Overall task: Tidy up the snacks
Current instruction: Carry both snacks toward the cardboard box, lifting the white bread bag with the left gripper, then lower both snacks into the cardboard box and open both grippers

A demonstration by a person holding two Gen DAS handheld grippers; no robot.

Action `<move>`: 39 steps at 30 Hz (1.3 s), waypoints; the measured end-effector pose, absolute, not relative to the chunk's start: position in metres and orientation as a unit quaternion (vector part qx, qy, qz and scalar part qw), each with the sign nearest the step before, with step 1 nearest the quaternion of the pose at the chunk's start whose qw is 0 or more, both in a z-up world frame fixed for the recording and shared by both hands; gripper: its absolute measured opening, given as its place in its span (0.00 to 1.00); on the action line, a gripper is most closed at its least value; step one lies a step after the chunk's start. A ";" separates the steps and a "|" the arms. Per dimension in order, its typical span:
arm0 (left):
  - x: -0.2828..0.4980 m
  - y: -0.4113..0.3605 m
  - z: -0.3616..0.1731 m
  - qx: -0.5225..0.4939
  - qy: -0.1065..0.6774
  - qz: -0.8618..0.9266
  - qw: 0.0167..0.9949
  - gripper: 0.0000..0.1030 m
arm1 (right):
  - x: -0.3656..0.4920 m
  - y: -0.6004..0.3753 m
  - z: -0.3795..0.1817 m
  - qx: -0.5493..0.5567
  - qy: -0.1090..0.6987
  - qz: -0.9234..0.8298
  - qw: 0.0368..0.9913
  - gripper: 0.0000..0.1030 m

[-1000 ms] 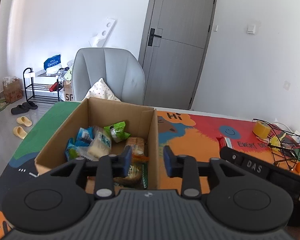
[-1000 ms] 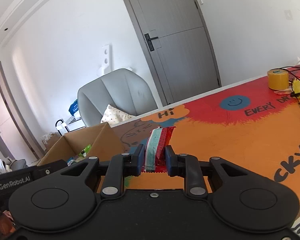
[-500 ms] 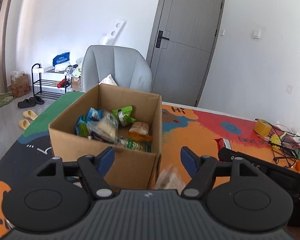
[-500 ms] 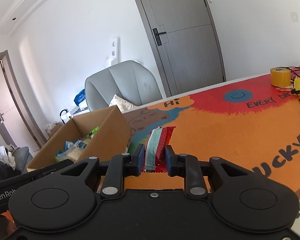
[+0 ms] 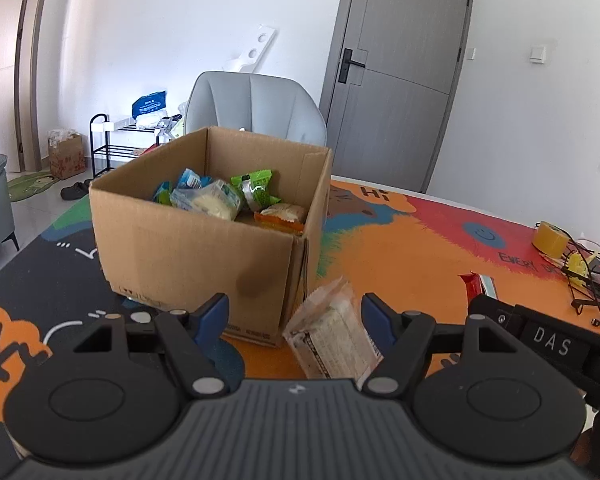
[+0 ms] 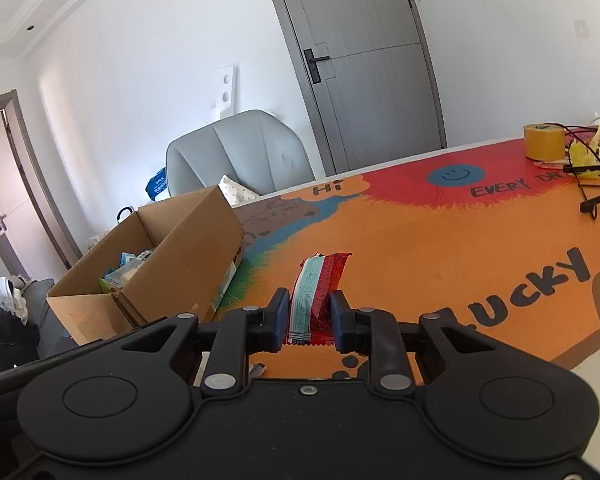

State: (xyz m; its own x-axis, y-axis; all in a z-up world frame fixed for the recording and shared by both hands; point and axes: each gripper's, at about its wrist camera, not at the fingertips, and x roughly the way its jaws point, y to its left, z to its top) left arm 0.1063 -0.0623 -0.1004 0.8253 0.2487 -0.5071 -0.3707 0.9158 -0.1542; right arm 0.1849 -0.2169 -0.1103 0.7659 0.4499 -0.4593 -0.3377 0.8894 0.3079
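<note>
The right gripper [image 6: 310,318] has its jaws clamped on a red bar [image 6: 320,292], which stands up between the pads with most of its length poking forward. The box [image 6: 172,256] sits to its left, top open, already part-filled with packets [image 5: 220,200]. The step in hand looks like carrying the bar over and dropping it in.

To do that well, lift the bar clear of the box's near right wall before crossing, since the rim stands above the worktop [image 6: 440,248] and the bar's free end would catch it first. Bring the jaws over a gap among the packets, probably the near right corner, then part them low so the bar lies flat rather than bouncing out.

The left gripper [image 5: 294,316] has its jaws spread wide, holding nothing. A clear pack [image 5: 334,336] lies between them on the worktop, just outside the box's near right corner; it probably belongs in the box too. Keep the left gripper back while the right one crosses, as the two are close and could knock together.
</note>
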 end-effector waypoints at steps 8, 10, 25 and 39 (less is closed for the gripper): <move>0.119 -0.073 -0.118 -0.119 0.275 0.163 0.940 0.69 | 0.187 -0.223 -0.122 0.114 0.278 0.214 0.930 0.23; 0.122 -0.075 -0.122 -0.123 0.282 0.156 0.939 0.69 | 0.188 -0.224 -0.125 0.115 0.281 0.213 0.929 0.23; 0.124 -0.086 -0.127 -0.128 0.280 0.102 0.946 0.20 | 0.191 -0.227 -0.131 0.121 0.289 0.203 0.928 0.23; 0.114 -0.082 -0.083 -0.106 0.221 0.106 0.964 0.20 | 0.185 -0.222 -0.103 0.119 0.256 0.215 0.935 0.23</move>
